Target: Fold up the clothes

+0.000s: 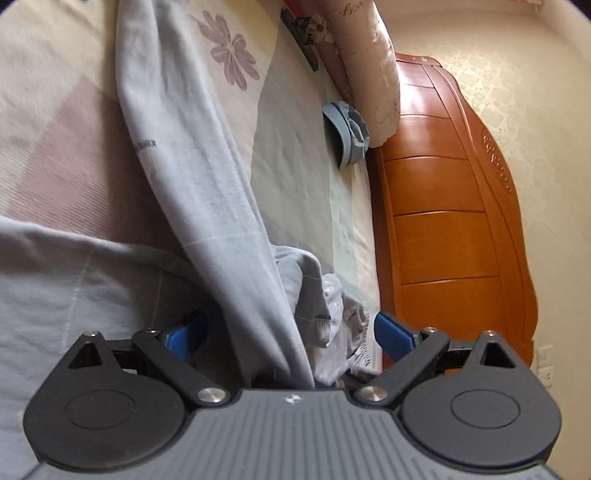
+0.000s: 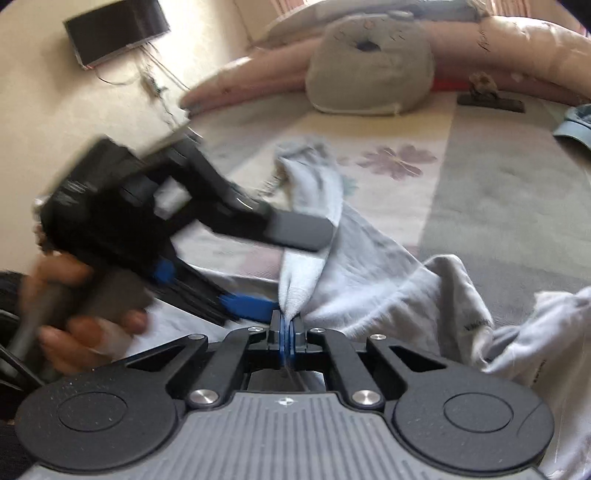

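A light grey garment [image 1: 207, 192] with small dark lettering lies stretched across the bed. In the left wrist view a long strip of it runs between the two blue fingers [image 1: 393, 332] of my left gripper [image 1: 288, 334], which is open, with bunched folds beside it. In the right wrist view my right gripper [image 2: 288, 325] is shut on a pinched fold of the grey garment [image 2: 354, 258]. My left gripper [image 2: 218, 291] appears there blurred, held by a hand [image 2: 85, 332], close to the left of the right one.
The bed sheet [image 1: 295, 147] is cream and grey with purple flowers. An orange wooden headboard [image 1: 443, 221], a pink rolled quilt [image 1: 369, 74] and a blue cap [image 1: 349, 133] border it. A grey plush cushion [image 2: 369, 62] sits at the far side, and a dark screen [image 2: 114, 33] hangs on the wall.
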The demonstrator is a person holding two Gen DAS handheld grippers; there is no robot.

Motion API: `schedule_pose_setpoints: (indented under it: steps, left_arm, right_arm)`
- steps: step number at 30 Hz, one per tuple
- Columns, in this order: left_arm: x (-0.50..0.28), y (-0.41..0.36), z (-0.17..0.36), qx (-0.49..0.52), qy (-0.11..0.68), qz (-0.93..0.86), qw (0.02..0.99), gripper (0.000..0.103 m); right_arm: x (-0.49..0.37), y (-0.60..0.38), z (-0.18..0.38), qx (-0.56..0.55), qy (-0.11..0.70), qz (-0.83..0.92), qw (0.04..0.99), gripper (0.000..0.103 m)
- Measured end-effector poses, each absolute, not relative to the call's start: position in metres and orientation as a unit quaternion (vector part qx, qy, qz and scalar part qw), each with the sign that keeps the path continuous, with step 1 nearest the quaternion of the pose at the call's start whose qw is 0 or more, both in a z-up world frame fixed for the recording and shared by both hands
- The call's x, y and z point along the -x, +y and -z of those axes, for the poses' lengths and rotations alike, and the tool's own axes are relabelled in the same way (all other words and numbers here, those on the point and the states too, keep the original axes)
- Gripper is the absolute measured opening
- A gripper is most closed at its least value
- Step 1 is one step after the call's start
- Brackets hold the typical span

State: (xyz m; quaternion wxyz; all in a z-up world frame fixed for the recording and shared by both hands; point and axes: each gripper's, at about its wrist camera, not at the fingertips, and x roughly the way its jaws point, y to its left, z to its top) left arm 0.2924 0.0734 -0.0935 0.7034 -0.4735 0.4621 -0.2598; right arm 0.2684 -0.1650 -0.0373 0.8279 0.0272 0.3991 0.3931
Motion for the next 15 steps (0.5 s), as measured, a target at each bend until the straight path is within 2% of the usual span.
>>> schedule_pose_setpoints:
  steps: [6,10,12,13,15]
  left_arm:
    - [-0.3,0.074,0.101,0.486,0.435,0.259,0.712,0.095]
    - [-0.299,0.08,0.101,0.502,0.407,0.254,0.719,0.095]
    - [-0.302,0.077,0.105,0.488,0.409,0.249,0.73,0.086]
    - [-0.301,0.074,0.104,0.467,0.409,0.247,0.744,0.077]
    - [-0.3,0.071,0.103,0.43,0.419,0.235,0.764,0.054]
  right_arm:
    - [-0.264,-0.169,0.05,-0.033,0.437,-0.391,0.809,0.011]
    - [-0.256,-0.198,0.052,-0.053,0.443,-0.362,0.818,0.025]
    - [-0.252,-0.213,0.052,-0.063,0.446,-0.346,0.823,0.026]
    - [-0.25,-0.221,0.053,-0.069,0.447,-0.339,0.825,0.026]
    - [-0.246,-0.236,0.053,-0.08,0.449,-0.323,0.829,0.027]
